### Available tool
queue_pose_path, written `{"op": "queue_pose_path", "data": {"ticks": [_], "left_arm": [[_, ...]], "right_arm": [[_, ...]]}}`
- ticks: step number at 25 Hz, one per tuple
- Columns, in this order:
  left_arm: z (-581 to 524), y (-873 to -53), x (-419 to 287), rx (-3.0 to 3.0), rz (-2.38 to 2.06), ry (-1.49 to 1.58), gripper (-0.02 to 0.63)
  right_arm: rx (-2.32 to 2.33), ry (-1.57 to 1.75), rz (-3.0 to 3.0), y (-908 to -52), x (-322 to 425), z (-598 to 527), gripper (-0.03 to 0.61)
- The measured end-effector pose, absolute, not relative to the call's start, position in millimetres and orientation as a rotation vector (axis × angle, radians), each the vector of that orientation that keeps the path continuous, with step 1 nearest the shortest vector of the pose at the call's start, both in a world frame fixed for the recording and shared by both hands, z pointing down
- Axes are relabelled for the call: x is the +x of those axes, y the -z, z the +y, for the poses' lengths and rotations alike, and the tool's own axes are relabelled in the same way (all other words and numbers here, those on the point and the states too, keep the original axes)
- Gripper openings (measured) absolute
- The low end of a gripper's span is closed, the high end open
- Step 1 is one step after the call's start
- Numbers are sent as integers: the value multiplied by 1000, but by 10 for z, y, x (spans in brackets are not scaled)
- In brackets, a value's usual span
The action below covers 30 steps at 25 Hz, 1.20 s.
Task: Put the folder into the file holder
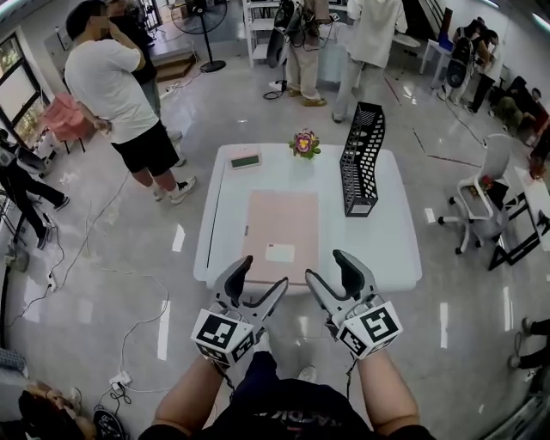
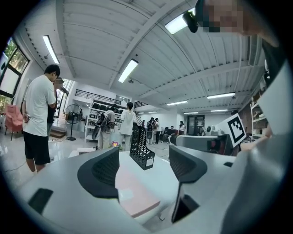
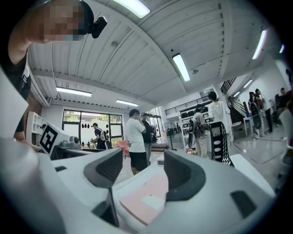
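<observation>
Two grippers are held side by side at the near edge of the counter (image 1: 395,241), the left gripper (image 1: 265,273) and the right gripper (image 1: 325,268) both pointing roughly level towards it. Each has its jaws spread wide with nothing between the pads and touches nothing; each gripper's own view shows only the counter and room through the gap. The pink folder (image 1: 282,228) lies flat in the middle of the white counter, just ahead of the jaws, with a small pale label (image 1: 279,253) near its closest edge. The black mesh file holder (image 1: 361,159) stands upright to the right of the folder, apart from it, and is empty as far as can be seen. A small pot of flowers (image 1: 304,143) sits at the far edge, and a flat green-topped device (image 1: 245,160) lies to its left. Around the counter is a glossy pale floor (image 1: 172,258) with cables (image 1: 129,326) trailing over it. A person in a white shirt and black shorts (image 1: 112,86) stands at the far left, a white office chair (image 1: 485,185) at the right and a standing fan (image 1: 206,26) further back.
</observation>
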<state>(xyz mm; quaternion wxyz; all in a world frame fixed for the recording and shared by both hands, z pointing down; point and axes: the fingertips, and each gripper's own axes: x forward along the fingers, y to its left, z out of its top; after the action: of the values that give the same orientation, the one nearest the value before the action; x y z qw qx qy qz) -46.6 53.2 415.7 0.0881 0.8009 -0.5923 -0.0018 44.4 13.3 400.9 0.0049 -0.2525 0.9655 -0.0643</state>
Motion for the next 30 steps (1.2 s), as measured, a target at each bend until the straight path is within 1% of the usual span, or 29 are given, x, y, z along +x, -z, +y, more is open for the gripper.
{"op": "queue_pose_path", "data": {"ticks": [6,14,24,29,30], "left_arm": [[142,-4292,-933,2378,-1720,-16,347],[-216,-4481,-1514,2352,-1682,-27,348],[-512,-4646,-1866,2369,-1612,-47,356],[-641,-4709,-1868,2370,-1582,-55,367],[-669,-4735,-1868,2366,-1577,-58,368]], "right_arm": [[-839,243,3042,-4129,1,-234,267],[-934,294,3026,-4264,-432,-592,267],[-1062,312,3021,-4356,-656,-848,267],[-1100,323,3042,-4444,-657,-951,316],[-1108,324,3045,-4469,-654,-984,316]]}}
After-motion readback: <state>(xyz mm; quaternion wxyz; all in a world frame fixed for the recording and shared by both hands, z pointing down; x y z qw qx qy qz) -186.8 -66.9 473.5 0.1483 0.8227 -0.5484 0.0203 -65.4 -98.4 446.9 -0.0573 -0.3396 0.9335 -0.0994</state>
